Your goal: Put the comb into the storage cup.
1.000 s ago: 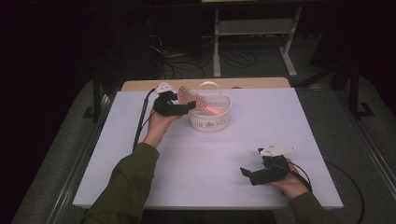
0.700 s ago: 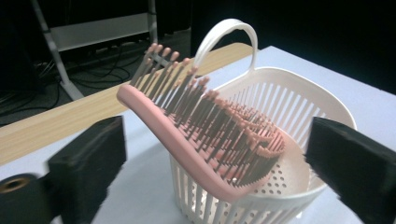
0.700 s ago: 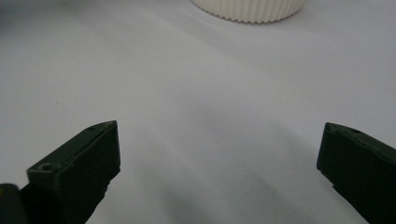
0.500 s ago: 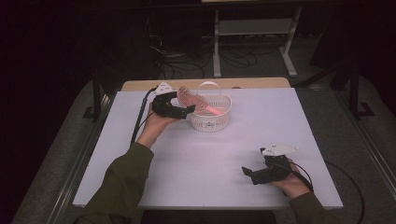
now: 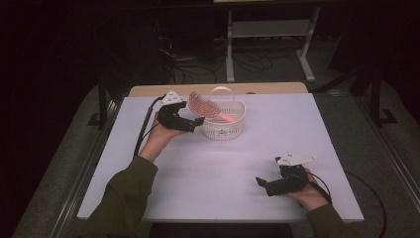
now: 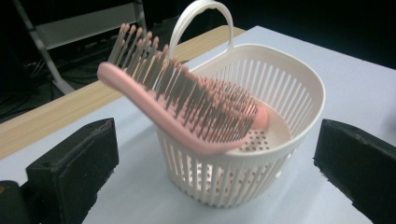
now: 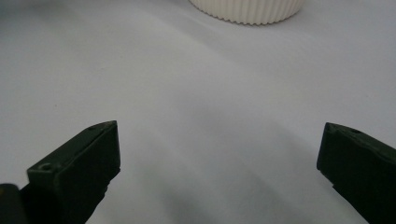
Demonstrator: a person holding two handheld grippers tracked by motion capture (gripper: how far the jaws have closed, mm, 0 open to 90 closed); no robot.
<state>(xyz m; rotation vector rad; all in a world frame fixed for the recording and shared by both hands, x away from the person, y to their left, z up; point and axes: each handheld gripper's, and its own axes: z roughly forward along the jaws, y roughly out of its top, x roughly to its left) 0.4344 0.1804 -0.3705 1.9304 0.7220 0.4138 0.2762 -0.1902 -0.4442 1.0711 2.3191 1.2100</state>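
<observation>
Left gripper (image 6: 215, 182) has just been opening: jaws now wide, nothing between them, just short of the white slatted plastic basket (image 6: 285, 140). Pink plastic hairbrush (image 6: 187, 112) lies tilted in that basket, head propped over the near rim. Right gripper (image 7: 219, 172) rests wide open on the white table (image 5: 218, 178), well apart.

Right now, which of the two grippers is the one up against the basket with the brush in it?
The left gripper: open, right beside the white basket holding the pink hairbrush. The right gripper sits open near the table's front edge, well apart from it.
</observation>
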